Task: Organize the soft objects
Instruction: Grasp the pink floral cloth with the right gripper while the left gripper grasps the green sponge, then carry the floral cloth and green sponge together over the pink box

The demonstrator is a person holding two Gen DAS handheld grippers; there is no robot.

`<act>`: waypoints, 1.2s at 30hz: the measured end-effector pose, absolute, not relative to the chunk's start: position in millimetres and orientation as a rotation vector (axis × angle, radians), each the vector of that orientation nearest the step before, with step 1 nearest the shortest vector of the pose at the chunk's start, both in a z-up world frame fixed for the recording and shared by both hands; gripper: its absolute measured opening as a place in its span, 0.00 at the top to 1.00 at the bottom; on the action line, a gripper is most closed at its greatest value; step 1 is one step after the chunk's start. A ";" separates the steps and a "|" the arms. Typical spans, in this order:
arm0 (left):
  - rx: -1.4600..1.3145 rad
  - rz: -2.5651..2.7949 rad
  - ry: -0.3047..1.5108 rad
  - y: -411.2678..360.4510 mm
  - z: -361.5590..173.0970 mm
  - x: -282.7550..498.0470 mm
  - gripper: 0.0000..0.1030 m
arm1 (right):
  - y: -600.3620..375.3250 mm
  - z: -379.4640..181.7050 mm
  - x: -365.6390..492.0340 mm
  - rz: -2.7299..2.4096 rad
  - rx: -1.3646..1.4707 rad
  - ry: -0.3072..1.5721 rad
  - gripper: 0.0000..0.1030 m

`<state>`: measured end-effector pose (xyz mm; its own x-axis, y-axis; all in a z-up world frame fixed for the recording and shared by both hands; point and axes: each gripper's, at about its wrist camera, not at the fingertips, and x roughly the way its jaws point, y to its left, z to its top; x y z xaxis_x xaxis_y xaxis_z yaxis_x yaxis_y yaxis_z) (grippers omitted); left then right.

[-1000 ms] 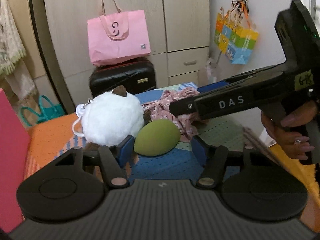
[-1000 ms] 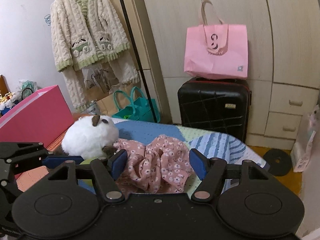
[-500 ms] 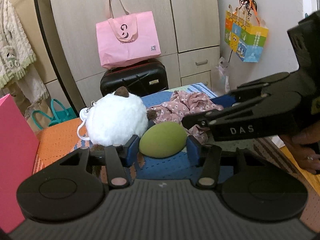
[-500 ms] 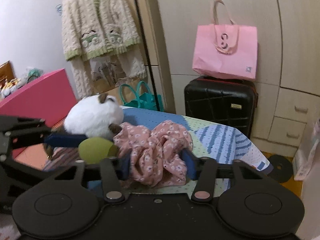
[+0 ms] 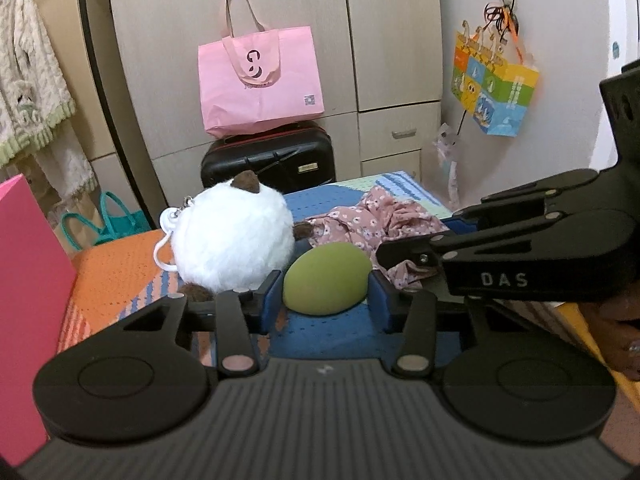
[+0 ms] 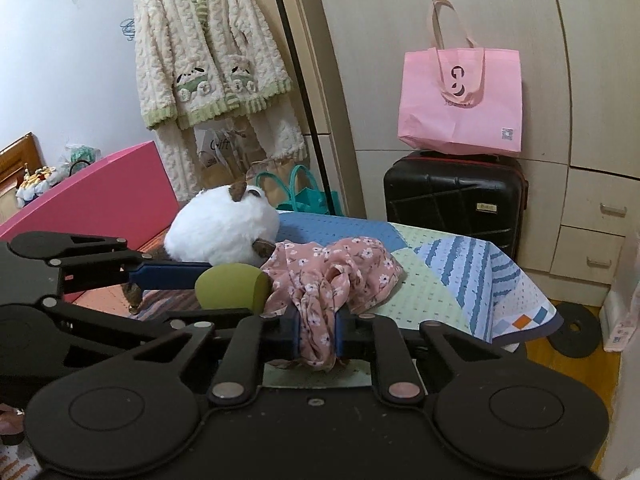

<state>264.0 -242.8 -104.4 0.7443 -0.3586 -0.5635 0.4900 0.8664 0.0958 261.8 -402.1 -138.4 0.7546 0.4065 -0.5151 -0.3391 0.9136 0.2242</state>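
Three soft items on the bed (image 6: 432,292): green ball (image 5: 326,279), floral cloth (image 6: 340,276), white plush (image 5: 230,236).

- Ball: between the left gripper (image 5: 324,300) pads, jaws closing, pads at its flanks; plush just beside at 10 o'clock.
- Cloth: at the ball's 2 o'clock; a bunched fold is pinched fast in the right gripper (image 6: 318,338).
- Step, as judged: paired pickup. Next calls for a slow lift, the cloth trailing clear of ball and plush.
- Surface: patchwork quilt.
- Room: suitcase (image 6: 454,196) at 12 o'clock, pink bag (image 6: 460,100) on top; wardrobe (image 5: 288,20) behind.
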 end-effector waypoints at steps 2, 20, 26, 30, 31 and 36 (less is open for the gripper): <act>0.227 -0.482 0.562 -240.3 -101.9 260.9 0.57 | -399.9 -136.1 259.3 0.395 0.114 0.592 0.82; 0.072 -0.521 0.687 -195.8 -84.6 231.5 0.57 | -392.8 -122.6 218.3 0.295 0.124 0.652 0.82; 0.008 -0.550 0.776 -173.7 -85.4 222.7 0.57 | -378.6 -118.0 197.8 0.317 0.149 0.666 0.82; 0.006 -0.550 0.809 -165.2 -87.1 215.1 0.57 | -364.1 -113.3 184.6 0.338 0.132 0.667 0.82; 0.002 -0.552 0.818 -162.7 -87.3 214.0 0.57 | -360.5 -112.1 181.6 0.340 0.125 0.667 0.82; -0.009 -0.556 0.840 -149.3 -87.2 204.8 0.57 | -346.2 -103.5 166.6 0.353 0.104 0.669 0.82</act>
<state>204.8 -149.3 -87.2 0.5346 -0.4699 -0.7025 0.4627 0.8583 -0.2220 166.6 -346.2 -103.5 0.7279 0.3525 -0.5881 -0.2863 0.9356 0.2064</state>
